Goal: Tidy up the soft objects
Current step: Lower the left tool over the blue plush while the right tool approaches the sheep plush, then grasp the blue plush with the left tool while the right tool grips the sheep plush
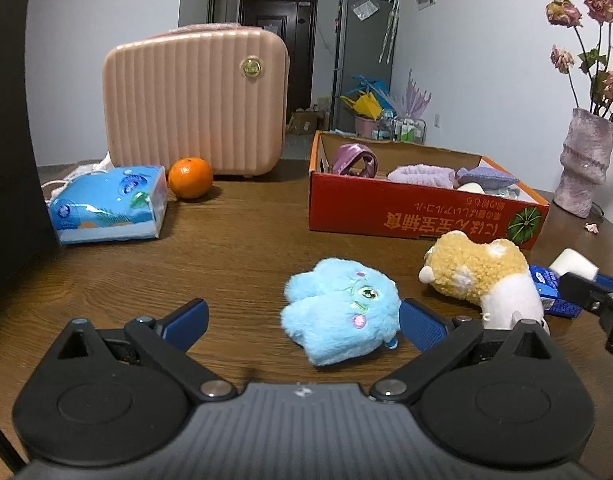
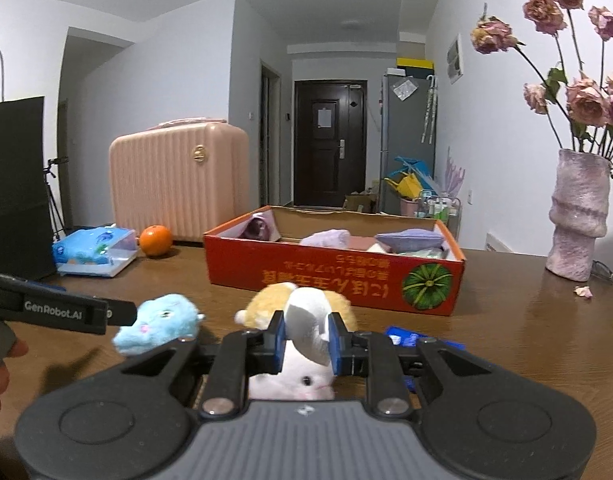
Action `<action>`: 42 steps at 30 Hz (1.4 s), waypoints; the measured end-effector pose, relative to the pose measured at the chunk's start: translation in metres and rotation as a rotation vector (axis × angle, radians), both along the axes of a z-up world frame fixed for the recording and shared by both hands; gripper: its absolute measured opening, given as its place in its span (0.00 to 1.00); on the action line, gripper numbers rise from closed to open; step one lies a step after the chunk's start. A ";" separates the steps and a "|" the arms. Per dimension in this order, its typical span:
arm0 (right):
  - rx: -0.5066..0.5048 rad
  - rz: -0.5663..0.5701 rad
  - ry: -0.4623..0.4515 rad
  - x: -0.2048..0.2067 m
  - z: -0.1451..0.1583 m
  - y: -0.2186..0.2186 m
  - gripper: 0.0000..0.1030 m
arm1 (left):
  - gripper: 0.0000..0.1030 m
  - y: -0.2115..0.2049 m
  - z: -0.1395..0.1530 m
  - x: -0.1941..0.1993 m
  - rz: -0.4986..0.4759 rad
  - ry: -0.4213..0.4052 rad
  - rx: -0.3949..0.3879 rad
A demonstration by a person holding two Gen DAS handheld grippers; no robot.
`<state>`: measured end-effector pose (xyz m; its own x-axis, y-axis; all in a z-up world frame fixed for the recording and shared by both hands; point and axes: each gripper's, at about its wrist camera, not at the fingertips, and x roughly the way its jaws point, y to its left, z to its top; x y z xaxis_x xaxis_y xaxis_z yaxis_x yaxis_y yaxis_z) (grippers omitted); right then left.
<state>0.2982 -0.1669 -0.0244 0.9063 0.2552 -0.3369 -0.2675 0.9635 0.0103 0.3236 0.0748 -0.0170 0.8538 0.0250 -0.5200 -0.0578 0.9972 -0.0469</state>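
The hamster plush point(image 2: 306, 320) is being pinched by the right gripper point(image 2: 306, 336), apparently just above the table point(image 2: 506, 320); it should be carried over the red box point(image 2: 334, 276) wall before release. The left gripper point(image 1: 302, 320) is being held wide beside the blue plush point(image 1: 340, 310).

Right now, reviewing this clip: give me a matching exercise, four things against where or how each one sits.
Things:
1. yellow and white plush
2. blue plush
3. orange
4. purple cushion

Places or states:
A. inside the red cardboard box
B. lying on the table between the open fingers of the left gripper
C. beside the tissue pack, in front of the pink case
D. clamped in the right gripper

Pairs: 1-D, 2-B, 3-C, 4-A
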 end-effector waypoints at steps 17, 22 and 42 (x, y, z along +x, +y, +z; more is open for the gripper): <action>-0.031 -0.066 0.004 0.024 -0.007 -0.044 0.20 | 1.00 -0.020 -0.017 0.041 0.013 0.085 0.001; -0.036 -0.082 0.011 0.031 -0.009 -0.052 0.21 | 1.00 -0.024 -0.021 0.050 0.012 0.108 0.004; -0.056 -0.102 -0.003 0.029 -0.011 -0.051 0.21 | 0.71 -0.030 -0.033 0.068 -0.050 0.152 0.006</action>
<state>0.3273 -0.2180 -0.0355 0.9278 0.1421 -0.3451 -0.1674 0.9849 -0.0447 0.3915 0.0449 -0.0502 0.7654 -0.0120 -0.6434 -0.0141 0.9993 -0.0355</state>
